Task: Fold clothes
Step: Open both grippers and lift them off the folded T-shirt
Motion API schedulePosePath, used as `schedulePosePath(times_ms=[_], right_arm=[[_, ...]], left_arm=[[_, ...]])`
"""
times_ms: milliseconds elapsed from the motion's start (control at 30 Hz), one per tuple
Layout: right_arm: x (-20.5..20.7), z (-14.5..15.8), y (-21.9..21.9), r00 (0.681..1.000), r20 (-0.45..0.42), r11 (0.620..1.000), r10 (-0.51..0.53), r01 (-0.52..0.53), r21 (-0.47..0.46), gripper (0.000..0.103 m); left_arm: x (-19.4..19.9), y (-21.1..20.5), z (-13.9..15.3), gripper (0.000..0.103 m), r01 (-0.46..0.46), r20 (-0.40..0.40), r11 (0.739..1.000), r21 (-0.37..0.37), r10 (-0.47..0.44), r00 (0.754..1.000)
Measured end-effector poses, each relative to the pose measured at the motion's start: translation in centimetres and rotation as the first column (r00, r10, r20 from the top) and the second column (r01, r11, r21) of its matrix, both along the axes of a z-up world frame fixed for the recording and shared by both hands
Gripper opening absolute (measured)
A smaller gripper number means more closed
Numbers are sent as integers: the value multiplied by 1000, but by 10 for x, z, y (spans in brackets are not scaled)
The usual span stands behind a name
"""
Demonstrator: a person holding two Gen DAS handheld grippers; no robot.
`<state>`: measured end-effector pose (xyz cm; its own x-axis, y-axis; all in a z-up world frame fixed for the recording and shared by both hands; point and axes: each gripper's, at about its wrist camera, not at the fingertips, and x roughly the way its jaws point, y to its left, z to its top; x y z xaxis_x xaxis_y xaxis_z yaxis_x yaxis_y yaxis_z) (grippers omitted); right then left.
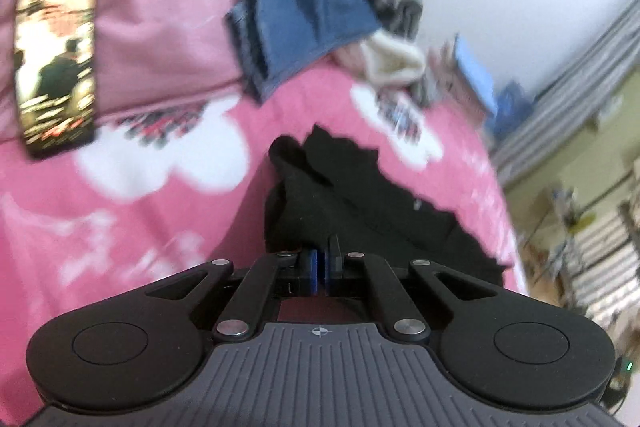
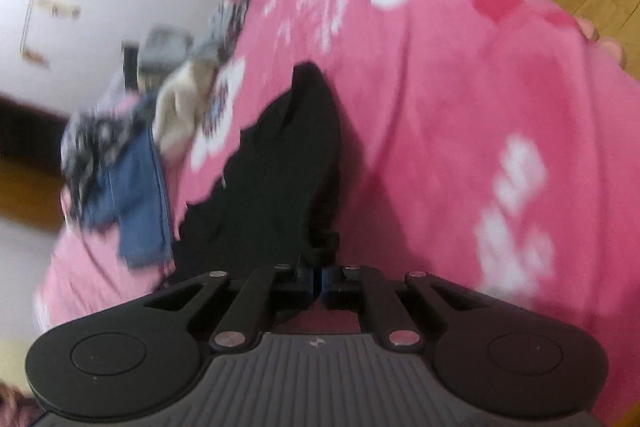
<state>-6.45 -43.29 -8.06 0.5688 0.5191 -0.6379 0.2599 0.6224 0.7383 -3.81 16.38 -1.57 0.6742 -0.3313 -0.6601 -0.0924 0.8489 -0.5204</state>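
No legible writing — both grippers (image 1: 322,267) (image 2: 317,277) pinch the black garment (image 1: 360,203).

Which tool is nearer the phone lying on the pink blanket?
Left. The phone lies up and left of the left tool; the right tool view doesn't show it. Both clamp the black garment.

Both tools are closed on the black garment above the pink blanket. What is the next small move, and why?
Probably carry both edges forward together and lay them over the rest of the black garment. The left tool and the right tool are each shut on a bunched edge, and the cloth trails away over the pink blanket, so the fold seems only half made.
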Motion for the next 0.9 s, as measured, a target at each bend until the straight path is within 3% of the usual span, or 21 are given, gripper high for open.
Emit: schedulePosePath(times_ms=[100,233,367,467,567,700,900], right_arm=[[-25,-2,3,999,-32,999,32,-32,-10,3],[-44,-16,1,997,-80,1000,14,-13,1,3],[-44,-38,2,990,-139,1000,8,-7,9,3],[-41,-33,3,990,-136,999,41,-44,-15,8],[-43,-16,-1,990,-116,993,84,-93,-75,21],[-51,15,-10,991,-67,972,119,-131,-196,28],[-46,67,1,981,53,893,185,-145,-426,42]], left_arm=[[-18,3,-2,1,56,-83,997,47,-52,995],[-25,-1,-15,1,139,-210,987,80,-119,970],[-23,1,-36,4,142,-287,988,61,-119,951],[-24,1,-43,12,149,-335,986,73,-116,935],[-30,4,-35,20,158,-317,983,90,-122,941],[-45,8,-11,43,139,-212,973,183,-99,972],[-53,2,18,71,79,-93,953,293,-53,994]])
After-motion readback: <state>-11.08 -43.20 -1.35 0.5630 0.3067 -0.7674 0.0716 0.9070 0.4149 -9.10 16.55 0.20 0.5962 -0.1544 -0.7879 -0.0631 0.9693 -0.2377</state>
